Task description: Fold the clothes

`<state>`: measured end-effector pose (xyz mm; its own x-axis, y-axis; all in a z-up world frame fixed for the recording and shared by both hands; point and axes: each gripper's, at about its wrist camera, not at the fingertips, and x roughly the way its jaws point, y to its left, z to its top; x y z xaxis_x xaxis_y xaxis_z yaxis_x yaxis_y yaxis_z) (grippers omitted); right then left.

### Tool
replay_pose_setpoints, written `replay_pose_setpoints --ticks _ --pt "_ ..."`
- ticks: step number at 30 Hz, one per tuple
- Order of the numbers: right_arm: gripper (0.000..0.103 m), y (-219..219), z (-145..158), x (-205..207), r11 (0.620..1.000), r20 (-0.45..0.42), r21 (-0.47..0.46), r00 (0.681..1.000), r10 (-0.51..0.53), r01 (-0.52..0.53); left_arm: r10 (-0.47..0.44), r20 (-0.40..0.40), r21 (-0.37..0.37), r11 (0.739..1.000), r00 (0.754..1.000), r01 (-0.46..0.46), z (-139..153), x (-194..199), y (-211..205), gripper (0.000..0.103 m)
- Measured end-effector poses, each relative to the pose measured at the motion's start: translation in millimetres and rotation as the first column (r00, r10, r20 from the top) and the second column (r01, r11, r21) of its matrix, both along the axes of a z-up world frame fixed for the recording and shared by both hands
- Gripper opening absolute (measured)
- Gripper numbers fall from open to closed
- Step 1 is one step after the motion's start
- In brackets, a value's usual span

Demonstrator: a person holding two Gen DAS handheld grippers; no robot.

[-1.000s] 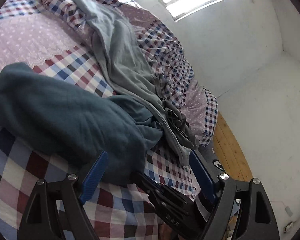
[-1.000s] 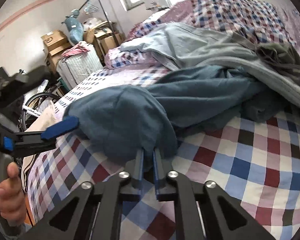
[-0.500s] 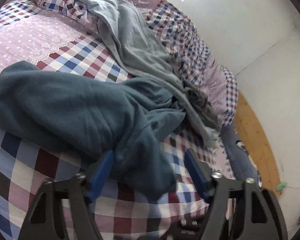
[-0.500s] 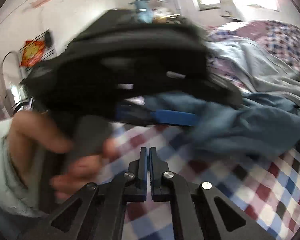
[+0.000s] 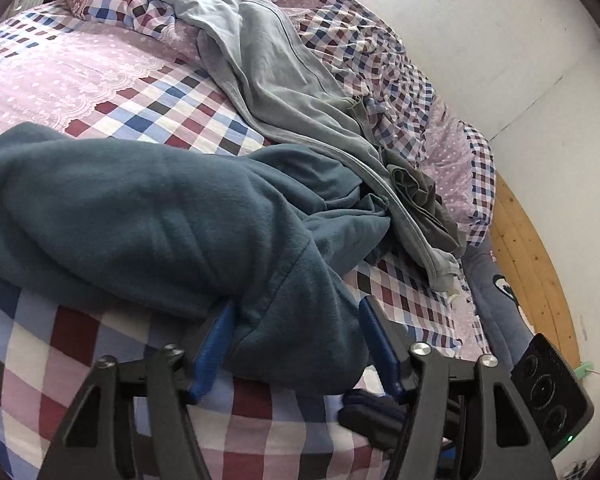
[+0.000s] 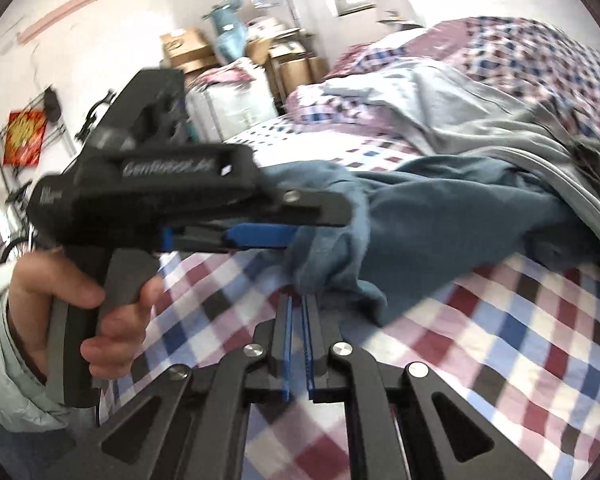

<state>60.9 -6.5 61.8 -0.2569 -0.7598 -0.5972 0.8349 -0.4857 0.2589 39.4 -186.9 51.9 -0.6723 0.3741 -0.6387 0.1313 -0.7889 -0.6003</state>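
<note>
A teal fleece garment (image 5: 148,216) lies bunched on the checked bedsheet (image 5: 60,344). My left gripper (image 5: 296,324) is open, and its blue fingers (image 5: 216,340) straddle the garment's near fold. In the right wrist view that same fold (image 6: 328,256) hangs at the left gripper (image 6: 300,224), which a hand (image 6: 112,304) holds. My right gripper (image 6: 299,312) is shut, tips just short of the teal hem, with nothing seen between them. A light grey garment (image 5: 268,64) and a dark grey one (image 5: 420,192) lie across the bed behind.
The bed's right edge drops to a wooden floor (image 5: 532,264) beside a white wall. A dark blue cushion (image 5: 500,312) and a black device (image 5: 548,392) sit near that edge. Cardboard boxes (image 6: 184,48) and clutter stand beyond the bed's far side.
The left gripper has moved forward so the teal fold lies between its open fingers. The right gripper has let go of the garment, closed, and swung left toward the left gripper.
</note>
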Motion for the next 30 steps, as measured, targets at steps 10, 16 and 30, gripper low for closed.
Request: replay_pose_setpoints --ticks 10,16,30 --pt "0.050 48.8 2.3 -38.3 0.975 0.104 -0.075 0.974 -0.200 0.208 0.195 -0.119 0.110 0.977 0.974 -0.182 13.3 25.8 -36.7 0.007" --pt "0.054 67.6 -0.6 -60.3 0.927 0.204 -0.092 0.918 -0.339 0.363 0.327 -0.190 0.214 0.934 0.926 -0.286 21.5 49.9 -72.3 0.006" --pt "0.058 74.1 -31.4 -99.5 0.797 0.565 -0.307 0.774 -0.288 0.520 0.255 -0.168 0.299 0.934 0.952 -0.197 19.1 82.8 -66.5 0.005"
